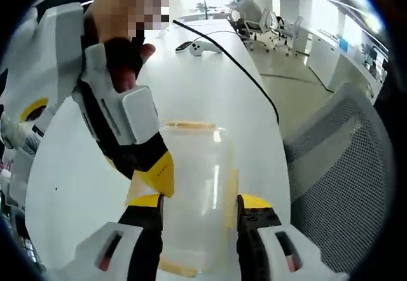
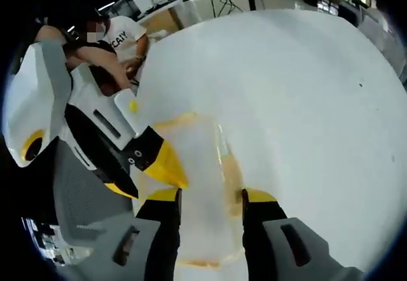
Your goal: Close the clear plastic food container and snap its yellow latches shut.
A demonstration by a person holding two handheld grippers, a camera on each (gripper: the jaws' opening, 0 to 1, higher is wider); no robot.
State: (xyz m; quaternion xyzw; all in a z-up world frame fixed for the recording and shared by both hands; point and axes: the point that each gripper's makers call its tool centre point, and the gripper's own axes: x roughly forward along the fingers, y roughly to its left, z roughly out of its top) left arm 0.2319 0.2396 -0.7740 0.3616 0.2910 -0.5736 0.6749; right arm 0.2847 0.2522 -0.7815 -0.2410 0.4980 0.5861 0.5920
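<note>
From my remote seat, an open office with chairs (image 1: 264, 23) frames a long white table (image 1: 76, 179), where the clear container (image 1: 194, 185) lies lengthwise straight ahead, its sides between the spread jaws of both left gripper (image 1: 199, 203) and right gripper (image 2: 210, 198), yellow latches (image 1: 189, 125) at its ends.

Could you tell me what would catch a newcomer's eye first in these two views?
The clear plastic container with yellow latches sits on the white table, framed between the left claw. The right claw straddles it from the opposite side, each claw's yellow tip reaching into the other's view.
</note>
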